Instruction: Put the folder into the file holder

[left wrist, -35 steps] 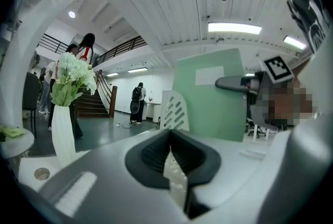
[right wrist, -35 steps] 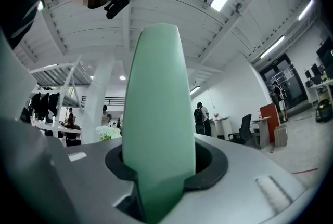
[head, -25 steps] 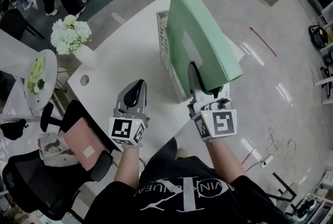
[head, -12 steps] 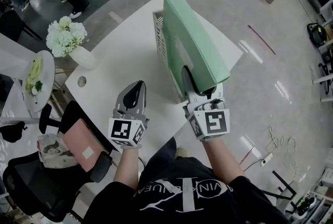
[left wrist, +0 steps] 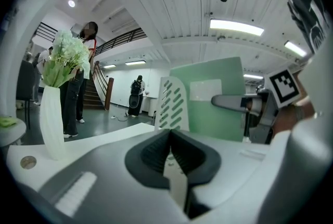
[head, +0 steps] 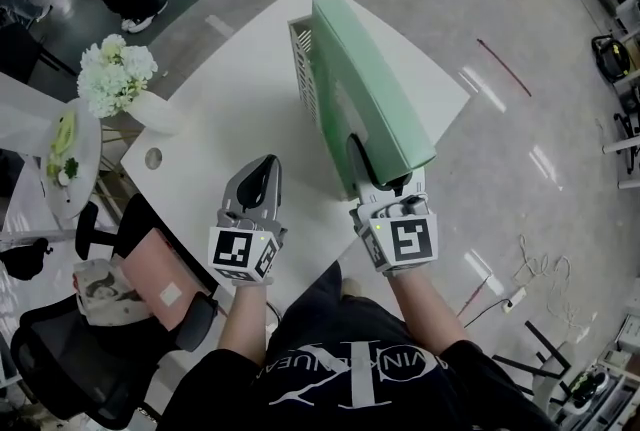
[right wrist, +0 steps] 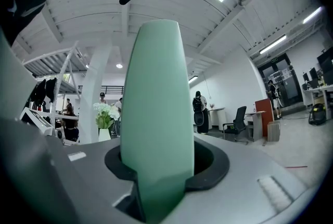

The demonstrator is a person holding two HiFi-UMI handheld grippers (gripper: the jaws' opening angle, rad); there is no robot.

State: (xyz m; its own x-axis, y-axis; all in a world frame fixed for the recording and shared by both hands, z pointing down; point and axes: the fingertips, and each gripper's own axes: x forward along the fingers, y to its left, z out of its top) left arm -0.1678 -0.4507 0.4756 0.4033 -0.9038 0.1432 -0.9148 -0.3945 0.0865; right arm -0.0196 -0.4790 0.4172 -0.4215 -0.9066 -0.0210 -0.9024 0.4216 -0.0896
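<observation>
Green folder (head: 372, 84) stands on edge clamped in the right gripper (head: 383, 177), white file holder (head: 303, 59) just ahead beside it, while the left gripper (head: 256, 181) alongside is closed and empty.

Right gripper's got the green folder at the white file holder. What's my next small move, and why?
Probably lower the folder straight down a little, with the right gripper clamped on its near edge. It rises high above the slotted wall of the file holder, and its bottom edge is hidden, so it may not be seated.
</observation>
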